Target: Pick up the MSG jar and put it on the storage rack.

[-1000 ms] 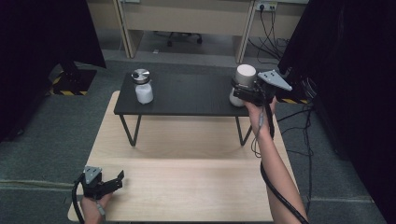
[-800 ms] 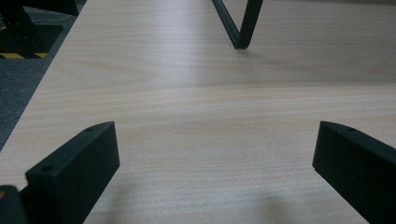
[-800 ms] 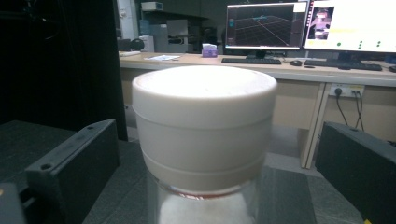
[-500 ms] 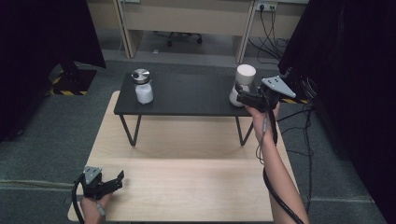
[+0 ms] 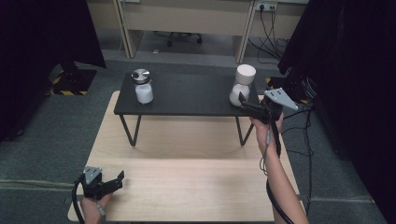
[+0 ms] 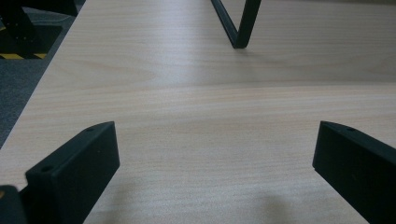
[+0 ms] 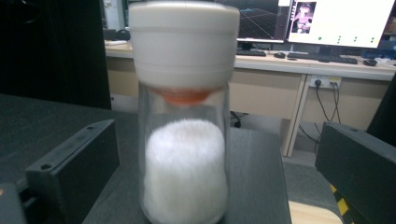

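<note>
Two jars stand on the black table. The right jar, at the table's right end, is clear glass, part full of white powder, with a wide cream lid and an orange ring beneath it; no label can be read. The left jar has a metal lid. The right gripper is wide open, its jaws flanking the right jar without touching. The left gripper, also wide open and empty, rests over the wooden board.
</note>
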